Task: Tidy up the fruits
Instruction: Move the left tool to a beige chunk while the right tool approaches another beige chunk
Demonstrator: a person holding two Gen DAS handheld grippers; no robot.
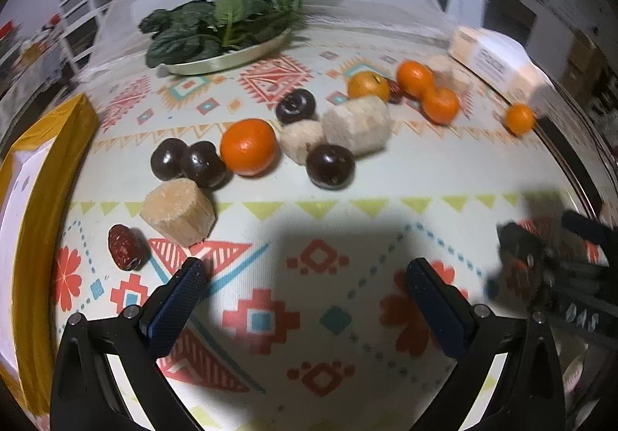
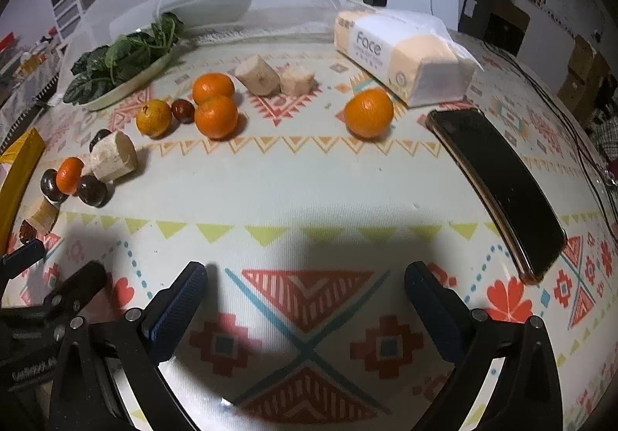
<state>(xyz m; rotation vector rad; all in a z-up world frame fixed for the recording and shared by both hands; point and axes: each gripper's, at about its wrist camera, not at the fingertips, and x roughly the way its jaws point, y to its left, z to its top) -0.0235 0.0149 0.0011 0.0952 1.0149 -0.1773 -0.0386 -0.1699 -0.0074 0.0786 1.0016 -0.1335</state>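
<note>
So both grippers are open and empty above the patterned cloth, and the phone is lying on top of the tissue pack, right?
Not quite. The phone lies flat on the cloth beside the tissue pack, as the right wrist view shows. Both the left gripper and right gripper are open and empty.

Oranges (image 2: pixel 369 113), dark plums (image 1: pixel 330 165) and pale chunks (image 1: pixel 357 124) lie scattered on the tablecloth
</note>
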